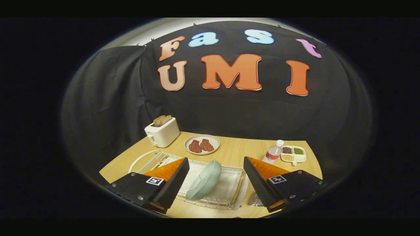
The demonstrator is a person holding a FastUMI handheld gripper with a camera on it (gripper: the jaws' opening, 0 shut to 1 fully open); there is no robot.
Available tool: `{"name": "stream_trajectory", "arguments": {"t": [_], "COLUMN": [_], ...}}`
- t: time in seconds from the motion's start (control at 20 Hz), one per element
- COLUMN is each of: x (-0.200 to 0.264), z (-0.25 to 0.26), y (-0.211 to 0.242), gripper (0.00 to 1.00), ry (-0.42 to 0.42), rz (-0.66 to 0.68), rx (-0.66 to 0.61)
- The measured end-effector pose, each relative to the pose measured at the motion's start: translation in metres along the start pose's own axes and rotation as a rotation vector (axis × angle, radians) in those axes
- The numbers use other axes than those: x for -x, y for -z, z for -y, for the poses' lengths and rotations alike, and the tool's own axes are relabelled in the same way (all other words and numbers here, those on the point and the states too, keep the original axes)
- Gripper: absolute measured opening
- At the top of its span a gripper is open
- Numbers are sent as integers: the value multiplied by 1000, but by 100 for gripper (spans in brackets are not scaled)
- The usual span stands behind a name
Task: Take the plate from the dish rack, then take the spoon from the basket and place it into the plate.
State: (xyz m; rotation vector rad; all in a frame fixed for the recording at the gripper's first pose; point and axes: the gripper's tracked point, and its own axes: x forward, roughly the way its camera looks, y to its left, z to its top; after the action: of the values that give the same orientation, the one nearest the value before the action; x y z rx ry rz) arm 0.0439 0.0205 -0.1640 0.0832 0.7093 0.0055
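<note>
Gripper view looks down over a wooden table backed by black cloth. The gripper hangs above the near part of the table with its 2 fingers spread wide apart, holding nothing.

Between the fingers stands the plate, a pale green one, propped on its edge and leaning in the dish rack. The rack is a white wire frame sitting at the near edge of the table, its left part hidden behind the left finger. Neither finger touches the plate; the left finger is nearer to it than the right one.

Just beside the rack's near right corner, under the right finger, lies something silvery and meshed, possibly the basket, though too little of it shows to be sure.

Beyond the fingers, at the far left corner of the table, stands a white toaster with 2 slices of toast sticking up out of it. Next to it along the far edge sits a white dish with 2 reddish pieces of meat. Toward the far right corner stands a small bottle with a white cap, just beside a divided tray holding 3 portions of beans or grains.
</note>
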Motion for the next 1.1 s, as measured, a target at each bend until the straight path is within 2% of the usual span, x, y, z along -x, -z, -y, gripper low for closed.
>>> {"name": "stream_trajectory", "arguments": {"t": [0.25, 0.5, 0.6, 0.7, 0.75, 0.9, 1.0, 1.1], "x": [-24, -46, -54, -60, -64, -66, -68, -70], "z": [-7, -11, -13, -15, -15, -18, -20, -16], "y": [22, 46, 61, 77, 82, 97, 104, 109], "gripper": [97, 95, 90, 84, 77, 64, 51, 39], "ry": [-48, -56, -51, -40, -29, -11, 6, 38], "rz": [-194, -380, -456, -535, -561, -661, -721, -737], "rx": [-105, -131, -156, -173, -178, -240, -299, -285]}}
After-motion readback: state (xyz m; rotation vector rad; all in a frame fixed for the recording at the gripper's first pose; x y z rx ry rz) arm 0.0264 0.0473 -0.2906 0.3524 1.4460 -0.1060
